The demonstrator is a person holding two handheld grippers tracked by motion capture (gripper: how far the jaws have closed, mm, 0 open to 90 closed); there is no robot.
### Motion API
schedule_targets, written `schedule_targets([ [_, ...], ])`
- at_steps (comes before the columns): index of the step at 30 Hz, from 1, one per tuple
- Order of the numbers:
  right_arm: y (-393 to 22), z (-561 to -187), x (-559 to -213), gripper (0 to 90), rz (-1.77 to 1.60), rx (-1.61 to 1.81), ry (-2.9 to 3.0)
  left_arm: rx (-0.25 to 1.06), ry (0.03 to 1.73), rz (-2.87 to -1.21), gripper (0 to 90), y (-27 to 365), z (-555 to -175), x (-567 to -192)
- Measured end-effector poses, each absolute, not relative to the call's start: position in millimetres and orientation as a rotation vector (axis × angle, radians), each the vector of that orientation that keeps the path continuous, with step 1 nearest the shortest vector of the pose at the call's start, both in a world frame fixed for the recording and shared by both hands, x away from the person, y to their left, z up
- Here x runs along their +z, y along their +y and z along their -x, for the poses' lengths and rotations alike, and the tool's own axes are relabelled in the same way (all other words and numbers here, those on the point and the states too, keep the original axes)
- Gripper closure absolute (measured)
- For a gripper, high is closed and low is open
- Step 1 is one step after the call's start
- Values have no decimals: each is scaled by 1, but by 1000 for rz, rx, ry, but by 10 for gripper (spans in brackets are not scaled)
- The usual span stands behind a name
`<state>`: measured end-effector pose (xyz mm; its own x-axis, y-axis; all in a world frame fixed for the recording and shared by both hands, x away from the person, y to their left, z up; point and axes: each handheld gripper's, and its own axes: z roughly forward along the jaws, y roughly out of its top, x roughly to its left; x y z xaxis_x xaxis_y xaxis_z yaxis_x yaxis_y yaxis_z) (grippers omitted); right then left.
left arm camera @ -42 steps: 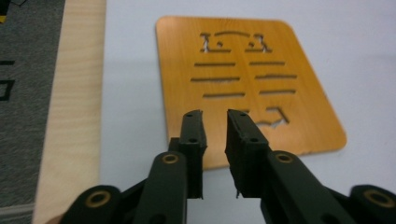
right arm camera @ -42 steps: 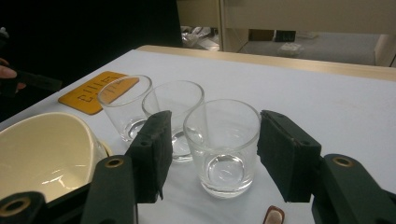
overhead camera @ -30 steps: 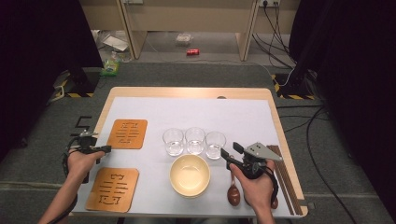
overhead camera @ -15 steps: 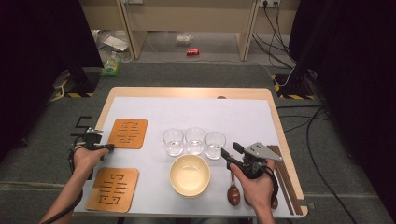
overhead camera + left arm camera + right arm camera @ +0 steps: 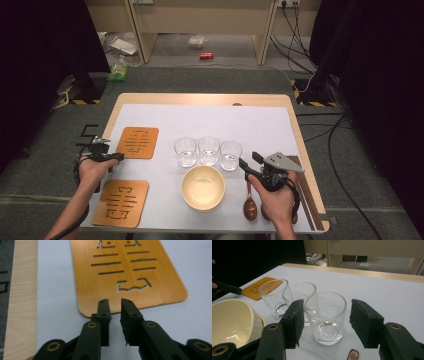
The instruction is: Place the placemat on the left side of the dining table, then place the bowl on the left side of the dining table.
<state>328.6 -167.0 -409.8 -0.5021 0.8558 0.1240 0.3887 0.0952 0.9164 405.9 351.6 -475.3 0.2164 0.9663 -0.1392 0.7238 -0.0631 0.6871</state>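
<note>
On the white-covered surface (image 5: 260,120), at its left edge, we see the left tool (image 5: 116,156) resting just beside the near corner of the far wooden coaster (image 5: 137,142). In the left gripper view its jaws have just been opening; they stand a little apart, with their tips over the coaster's (image 5: 130,272) near rim and nothing pinched between them. A second wooden coaster (image 5: 121,202) lies nearer to us, well apart from the tool.

On the right, the right tool (image 5: 248,165) is open wide, its jaws set on either side of the rightmost of three clear glasses (image 5: 230,154). In the right gripper view that glass (image 5: 326,317) stands upright between the pads without either touching it. A cream bowl (image 5: 202,187) sits just near of the glasses, and a wooden spoon (image 5: 249,205) lies to its right, beside the right hand (image 5: 275,200).
</note>
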Motion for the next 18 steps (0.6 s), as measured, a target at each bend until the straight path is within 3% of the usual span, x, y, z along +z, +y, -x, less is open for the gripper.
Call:
schedule_targets([
  [9, -181, -332, -416, 453, -1259, 1328, 1910, 477, 1471, -1781, 463, 329, -400, -463],
  [18, -183, -334, -416, 449, -1275, 1307, 1905, 457, 1398, -1745, 445, 320, -397, -454],
])
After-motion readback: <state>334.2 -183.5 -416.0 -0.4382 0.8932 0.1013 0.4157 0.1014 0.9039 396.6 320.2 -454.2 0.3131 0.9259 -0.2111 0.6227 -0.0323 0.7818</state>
